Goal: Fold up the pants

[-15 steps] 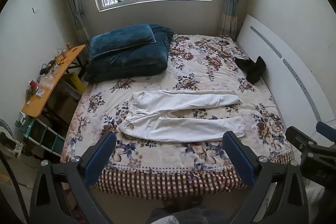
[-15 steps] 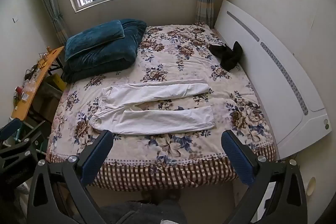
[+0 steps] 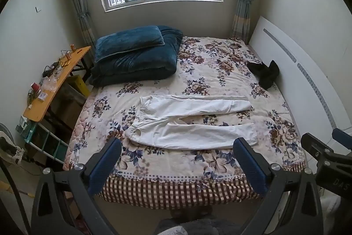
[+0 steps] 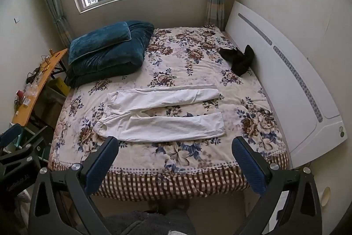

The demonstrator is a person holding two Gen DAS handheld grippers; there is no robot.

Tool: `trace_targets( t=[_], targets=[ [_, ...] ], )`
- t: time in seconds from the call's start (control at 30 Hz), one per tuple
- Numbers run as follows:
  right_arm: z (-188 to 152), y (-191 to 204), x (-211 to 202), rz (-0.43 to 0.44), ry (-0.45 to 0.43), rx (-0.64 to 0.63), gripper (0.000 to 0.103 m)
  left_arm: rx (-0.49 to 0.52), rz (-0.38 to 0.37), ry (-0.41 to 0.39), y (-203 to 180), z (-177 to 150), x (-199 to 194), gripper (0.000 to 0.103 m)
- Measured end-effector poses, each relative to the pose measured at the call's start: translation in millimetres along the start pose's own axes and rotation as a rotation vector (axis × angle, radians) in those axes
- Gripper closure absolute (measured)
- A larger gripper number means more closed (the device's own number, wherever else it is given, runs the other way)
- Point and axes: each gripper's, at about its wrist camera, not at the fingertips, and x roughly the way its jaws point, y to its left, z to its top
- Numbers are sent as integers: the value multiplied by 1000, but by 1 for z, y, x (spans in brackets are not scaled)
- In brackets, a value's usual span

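White pants (image 3: 191,120) lie flat on the floral bedspread (image 3: 209,58), waistband to the left, both legs spread apart and pointing right. They also show in the right wrist view (image 4: 162,113). My left gripper (image 3: 177,148) is open and empty, held above the bed's near edge, well short of the pants. My right gripper (image 4: 175,147) is open and empty too, at about the same distance. The right gripper's body shows at the right edge of the left wrist view (image 3: 325,151).
A folded dark blue blanket with a pillow (image 3: 136,58) lies at the bed's far left. A black garment (image 3: 266,74) lies by the white headboard (image 3: 308,80) on the right. A cluttered wooden desk (image 3: 55,85) stands left of the bed.
Both views have shifted very slightly; the pants and bed sit in nearly the same place. Both grippers stay open.
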Motion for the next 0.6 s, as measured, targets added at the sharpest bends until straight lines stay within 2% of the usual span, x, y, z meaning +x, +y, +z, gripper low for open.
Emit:
trace_targets(
  t=[0.6],
  targets=[
    [-1,0,-1,4,-3,3,0,-5,-4,1,5,4,-5,0]
  ],
)
